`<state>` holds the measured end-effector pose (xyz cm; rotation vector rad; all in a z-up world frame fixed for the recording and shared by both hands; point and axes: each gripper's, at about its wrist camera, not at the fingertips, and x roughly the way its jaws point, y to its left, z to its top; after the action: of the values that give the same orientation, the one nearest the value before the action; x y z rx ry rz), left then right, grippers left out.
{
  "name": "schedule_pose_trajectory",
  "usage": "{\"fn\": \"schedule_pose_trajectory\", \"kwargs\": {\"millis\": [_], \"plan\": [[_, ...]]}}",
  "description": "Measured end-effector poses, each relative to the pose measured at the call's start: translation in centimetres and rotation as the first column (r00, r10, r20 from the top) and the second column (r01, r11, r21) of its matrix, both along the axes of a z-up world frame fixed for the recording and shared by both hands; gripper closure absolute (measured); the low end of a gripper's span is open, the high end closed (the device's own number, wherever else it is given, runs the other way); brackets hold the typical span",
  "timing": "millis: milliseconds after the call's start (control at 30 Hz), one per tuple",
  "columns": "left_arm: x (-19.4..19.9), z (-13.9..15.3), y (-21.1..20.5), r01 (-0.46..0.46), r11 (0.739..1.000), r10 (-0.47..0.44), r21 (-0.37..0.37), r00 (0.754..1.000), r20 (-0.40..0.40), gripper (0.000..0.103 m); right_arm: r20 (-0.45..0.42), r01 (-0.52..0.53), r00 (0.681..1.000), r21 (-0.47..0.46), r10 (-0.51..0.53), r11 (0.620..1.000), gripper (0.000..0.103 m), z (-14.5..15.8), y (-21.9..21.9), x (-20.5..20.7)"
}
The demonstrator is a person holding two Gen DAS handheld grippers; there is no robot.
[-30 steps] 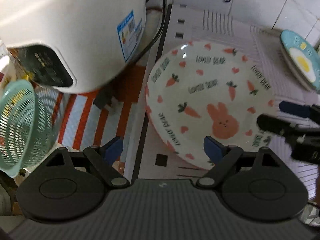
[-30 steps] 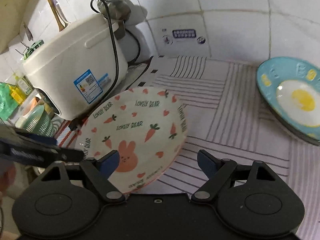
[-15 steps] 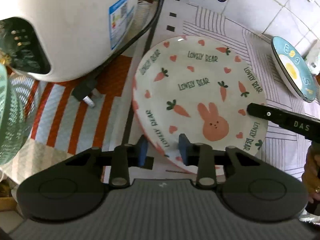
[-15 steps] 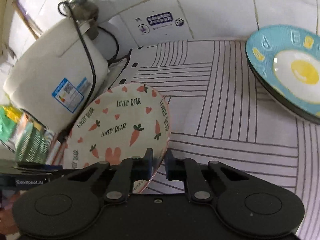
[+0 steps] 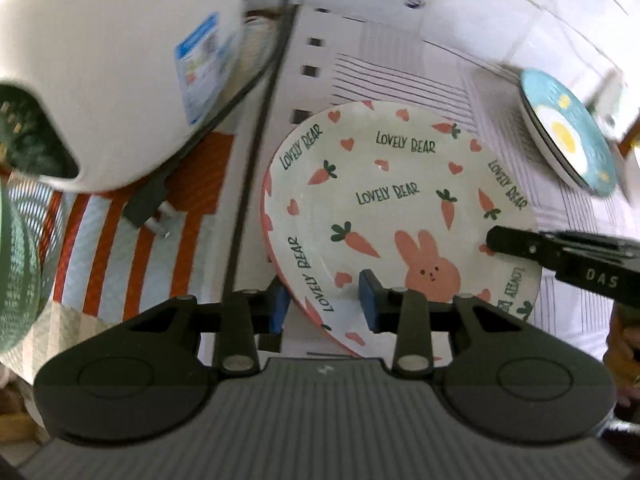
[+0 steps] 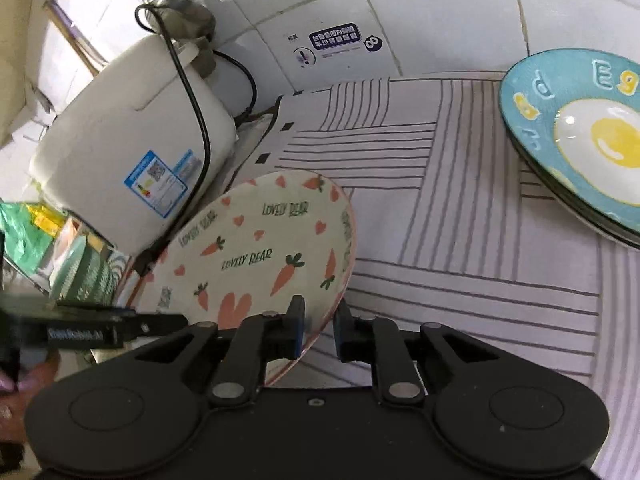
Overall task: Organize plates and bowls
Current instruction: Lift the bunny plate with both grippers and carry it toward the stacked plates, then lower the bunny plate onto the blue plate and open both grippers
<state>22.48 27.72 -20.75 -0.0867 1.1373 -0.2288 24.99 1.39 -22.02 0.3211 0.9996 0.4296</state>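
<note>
Holding the rabbit plate (image 5: 400,216) off the striped mat (image 6: 480,208), I have it tilted, its left edge higher than its right as the right wrist view shows it. My right gripper (image 6: 318,330) is pinched on the plate's near-right rim, pads on either side of the edge. My left gripper (image 5: 322,304) straddles the near-left rim — its jaws look a little wider than the rim is thick, so I judge that grip to be loosening or already free, though I cannot be sure the pads have lost contact.

That makes the risk plain. If the left side lets go, the whole plate hangs from one narrow pinch on a glazed, curved rim, and it could pivot or slide between the pads. A quick swing to the right would make that worse.

To the far right lies the blue egg plate (image 6: 580,140), which appears to sit on at least one other dish, so I take it as the stack this plate belongs on. Coming in too low, the tilted edge could strike that stack and chip it or push it along the mat.

On the left, the white rice cooker (image 6: 132,152) stands close, its black cord (image 5: 256,128) and loose plug (image 5: 148,204) lying just beside the plate's left edge on the orange-striped cloth (image 5: 120,248). A careless swing back that way could snag the cord. A green mesh basket (image 5: 16,264) sits at the far left — out of my path.
</note>
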Motion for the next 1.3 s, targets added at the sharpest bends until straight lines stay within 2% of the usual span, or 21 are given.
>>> {"fn": "schedule_pose_trajectory", "kwargs": {"millis": [300,533,767,900,1067,1200,1300], "plan": [[0.7,2.4,-5.2,0.152,0.988,-0.152,0.011,0.986,0.061,0.068,0.055,0.082,0.995,-0.019,-0.081,0.996,0.083,2.2,-4.4,-2.5],[2.9,5.0,-10.0,0.289,0.957,-0.289,0.015,0.951,0.107,0.068,0.090,0.224,0.971,-0.028,-0.220,0.974,0.082,4.5,-8.4,-3.7],[5.8,6.3,-15.0,0.394,0.919,-0.391,0.008,0.910,0.139,0.067,0.135,0.328,0.938,-0.058,-0.318,0.943,0.081,6.6,-12.2,-3.9],[8.1,6.0,-17.5,0.453,0.892,-0.449,-0.004,0.886,0.116,0.067,0.120,0.375,0.923,-0.066,-0.366,0.925,0.081,6.8,-14.3,-3.0],[10.5,5.0,-20.3,0.475,0.880,-0.474,0.006,0.876,0.088,0.067,0.093,0.422,0.904,-0.041,-0.417,0.905,0.081,6.1,-17.2,-1.6],[12.2,4.0,-21.8,0.468,0.883,-0.468,-0.018,0.883,0.034,0.067,0.076,0.444,0.895,-0.044,-0.440,0.895,0.081,4.9,-18.7,-0.8],[13.1,3.5,-22.4,0.462,0.887,-0.461,-0.025,0.887,0.023,0.067,0.063,0.469,0.882,-0.029,-0.467,0.883,0.081,4.3,-19.5,-0.1]]}}
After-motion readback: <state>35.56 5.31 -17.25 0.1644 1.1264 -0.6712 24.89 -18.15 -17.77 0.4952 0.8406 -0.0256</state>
